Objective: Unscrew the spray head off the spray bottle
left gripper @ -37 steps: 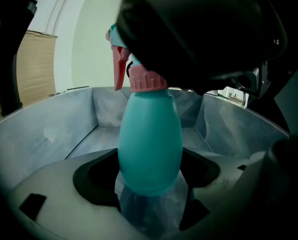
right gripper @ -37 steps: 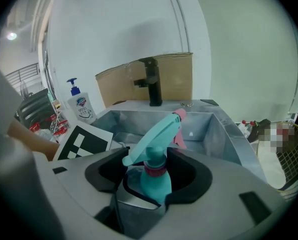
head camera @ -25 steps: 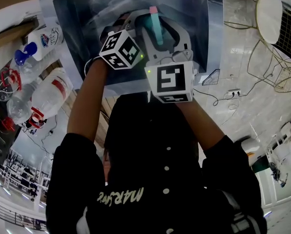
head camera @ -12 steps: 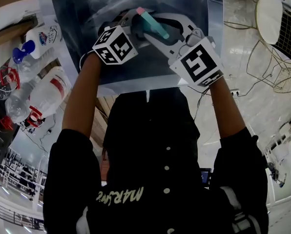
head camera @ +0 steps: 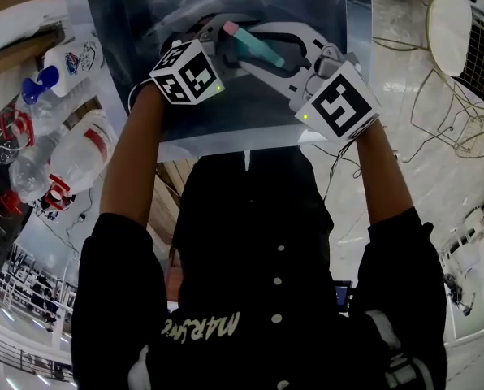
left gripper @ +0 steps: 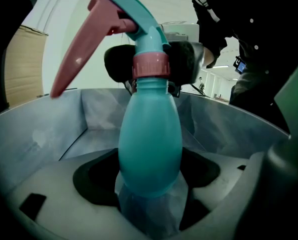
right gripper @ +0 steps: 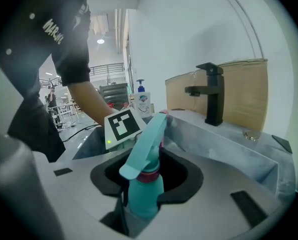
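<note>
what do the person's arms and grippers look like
The left gripper and right gripper have pale grey curved jaws with black pads. Each carries a white cube with black square markers and a small green light. The arms are bare below short black sleeves.

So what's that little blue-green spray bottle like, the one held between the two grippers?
The spray bottle is small, egg-shaped and opaque, in smooth turquoise plastic. A pink collar joins it to a turquoise spray head with a long pink trigger; the head is on. The bottle is held tilted in the air over a steel sink. The left gripper clamps its lower body, and the right gripper clamps the collar.
</note>
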Motion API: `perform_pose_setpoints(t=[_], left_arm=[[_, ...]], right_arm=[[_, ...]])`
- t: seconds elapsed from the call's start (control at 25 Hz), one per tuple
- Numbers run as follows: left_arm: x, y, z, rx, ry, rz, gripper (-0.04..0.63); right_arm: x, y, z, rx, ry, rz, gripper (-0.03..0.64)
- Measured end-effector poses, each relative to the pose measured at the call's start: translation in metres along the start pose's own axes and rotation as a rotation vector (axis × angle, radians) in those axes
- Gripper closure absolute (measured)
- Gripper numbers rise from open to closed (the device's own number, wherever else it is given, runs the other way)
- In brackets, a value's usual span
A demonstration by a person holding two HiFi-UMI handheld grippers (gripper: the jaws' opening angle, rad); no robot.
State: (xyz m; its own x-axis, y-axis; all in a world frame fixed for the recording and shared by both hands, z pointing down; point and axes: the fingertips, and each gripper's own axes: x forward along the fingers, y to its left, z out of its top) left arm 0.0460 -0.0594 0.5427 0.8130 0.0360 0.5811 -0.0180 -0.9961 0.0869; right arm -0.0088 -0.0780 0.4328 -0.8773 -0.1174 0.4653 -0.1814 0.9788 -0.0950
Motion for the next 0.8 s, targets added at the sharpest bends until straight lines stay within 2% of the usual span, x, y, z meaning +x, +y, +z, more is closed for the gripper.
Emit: perform_pose_setpoints(t=[0.48,0.8], left_arm=[[0.001,0.000,0.001,-0.007,0.008,0.011,0.209],[0.001,0.000,0.003,-0.023,0.026,0.030,0.209]], right_arm=[[-0.035,0.001,0.035,-0.007,-0.062,-0.050,0.457],[-0.077,-0.004,0.087,0.078,-0.219,-0.164,0.457]])
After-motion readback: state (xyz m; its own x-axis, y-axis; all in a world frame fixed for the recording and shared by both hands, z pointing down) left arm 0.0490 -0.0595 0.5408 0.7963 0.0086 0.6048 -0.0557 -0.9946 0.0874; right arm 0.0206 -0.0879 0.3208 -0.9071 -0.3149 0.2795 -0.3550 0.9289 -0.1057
